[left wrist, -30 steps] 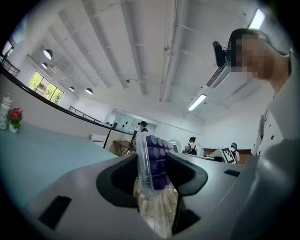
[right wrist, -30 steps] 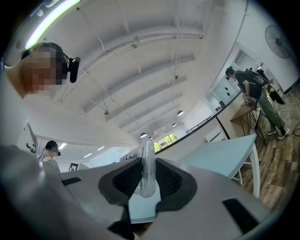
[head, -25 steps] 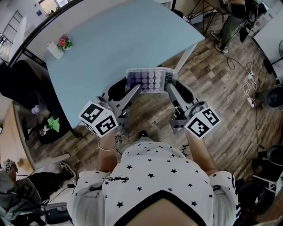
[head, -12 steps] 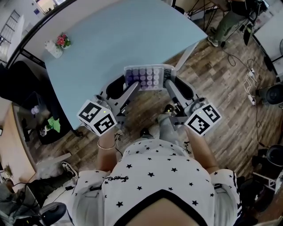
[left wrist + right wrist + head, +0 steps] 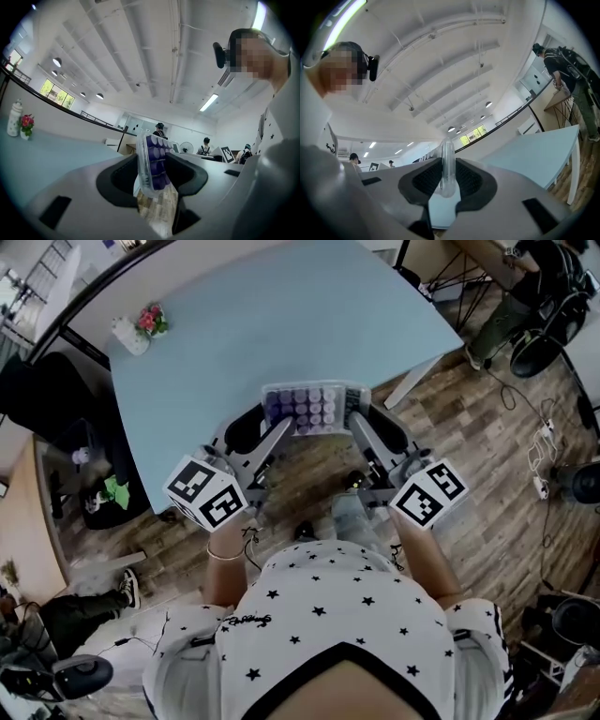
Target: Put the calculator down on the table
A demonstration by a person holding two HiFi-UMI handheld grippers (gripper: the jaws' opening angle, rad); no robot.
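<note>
While the left gripper (image 5: pixel 279 432) and right gripper (image 5: pixel 358 426) clamp its ends, the calculator (image 5: pixel 312 407) faces up, long axis crosswise.

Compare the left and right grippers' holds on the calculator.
The left gripper clamps the calculator's left end, purple keys showing between its jaws; the right gripper clamps the right end, only the clear rim showing. Both are shut on it, holding it near the table's edge.
</note>
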